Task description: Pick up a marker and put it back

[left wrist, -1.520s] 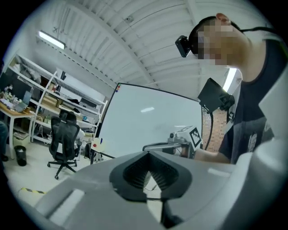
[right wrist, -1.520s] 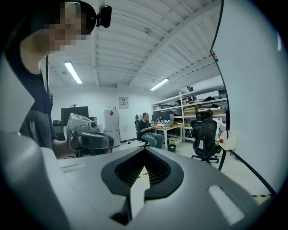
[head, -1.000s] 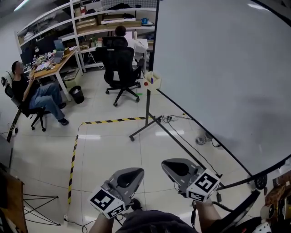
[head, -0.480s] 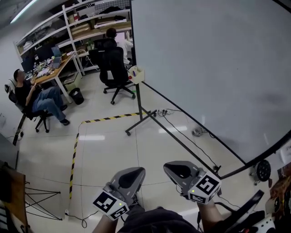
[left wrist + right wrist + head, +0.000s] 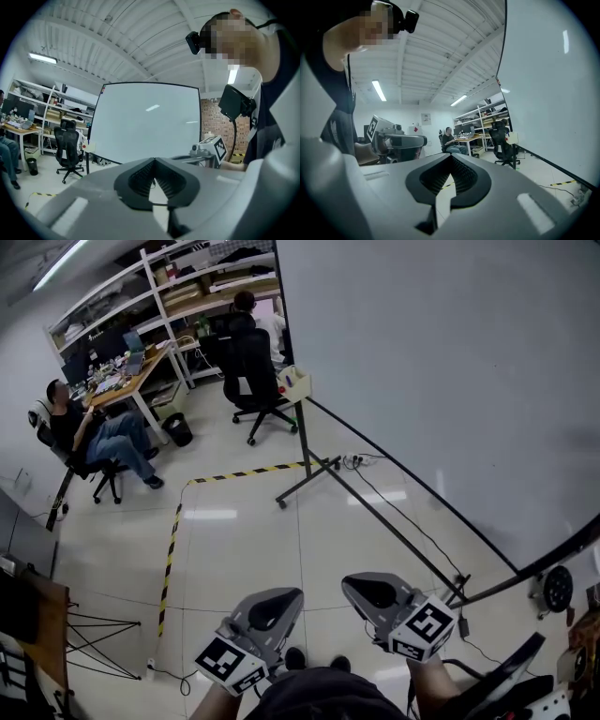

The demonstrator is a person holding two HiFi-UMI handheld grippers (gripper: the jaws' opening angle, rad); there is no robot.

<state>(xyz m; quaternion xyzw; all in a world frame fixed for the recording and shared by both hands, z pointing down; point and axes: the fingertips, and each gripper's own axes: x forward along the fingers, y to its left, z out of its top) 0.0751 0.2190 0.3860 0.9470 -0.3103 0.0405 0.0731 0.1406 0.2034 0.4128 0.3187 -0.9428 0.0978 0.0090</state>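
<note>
The left tongs [image 5: 154, 161] and the right tongs [image 5: 451, 157] are both closed tight and empty, held side by side above the floor [image 5: 234, 540]. The marker box [image 5: 295, 384] hangs at the whiteboard's [image 5: 450, 381] lower left corner, well apart from both tongs. Its contents are too small to tell.

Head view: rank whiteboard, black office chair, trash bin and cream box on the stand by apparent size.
1. whiteboard
2. black office chair
3. trash bin and cream box: they look about alike, so no ranking.

Whiteboard [image 5: 450, 381] right — desk [image 5: 129, 382] far left
</note>
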